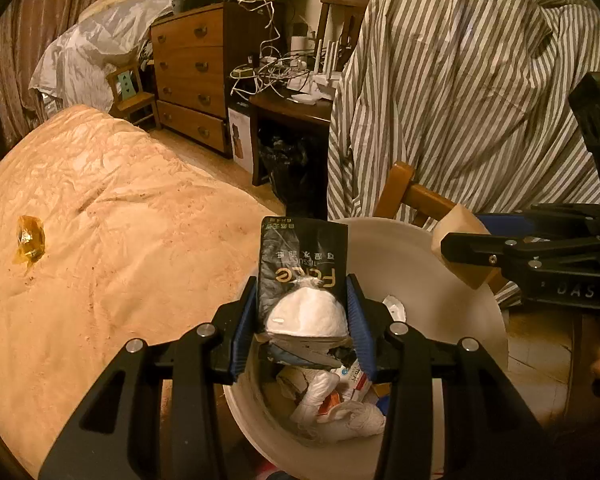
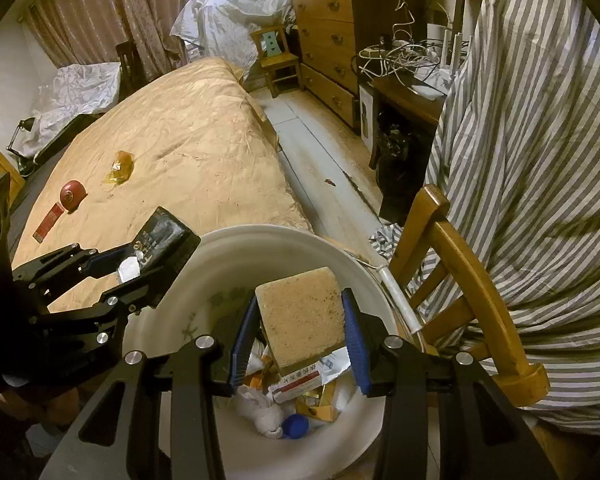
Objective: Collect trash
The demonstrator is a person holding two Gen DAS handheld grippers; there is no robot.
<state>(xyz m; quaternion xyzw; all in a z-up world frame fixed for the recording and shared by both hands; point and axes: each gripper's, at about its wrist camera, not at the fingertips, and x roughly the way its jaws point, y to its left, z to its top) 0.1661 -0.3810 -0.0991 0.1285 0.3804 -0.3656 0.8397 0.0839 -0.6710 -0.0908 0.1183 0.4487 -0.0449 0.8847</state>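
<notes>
A white bin (image 1: 452,272) (image 2: 236,256) stands beside the bed, with crumpled paper and wrappers (image 1: 340,396) (image 2: 296,392) inside. My left gripper (image 1: 302,300) (image 2: 140,264) is shut on a black tissue pack (image 1: 304,256) (image 2: 168,232) with white tissue bulging out, held over the bin's left rim. My right gripper (image 2: 300,316) (image 1: 466,256) is shut on a tan sponge (image 2: 300,312) (image 1: 456,224), held above the bin's opening. On the bed lie a yellow wrapper (image 1: 30,238) (image 2: 120,166), a red round thing (image 2: 72,194) and a red flat packet (image 2: 48,222).
The bed with a tan cover (image 1: 120,220) (image 2: 180,128) fills the left. A wooden chair (image 2: 460,276) draped with striped cloth (image 1: 480,80) stands right of the bin. Behind are a chest of drawers (image 1: 192,76), a desk with cables (image 1: 284,68) and a black bag (image 1: 292,172) under it.
</notes>
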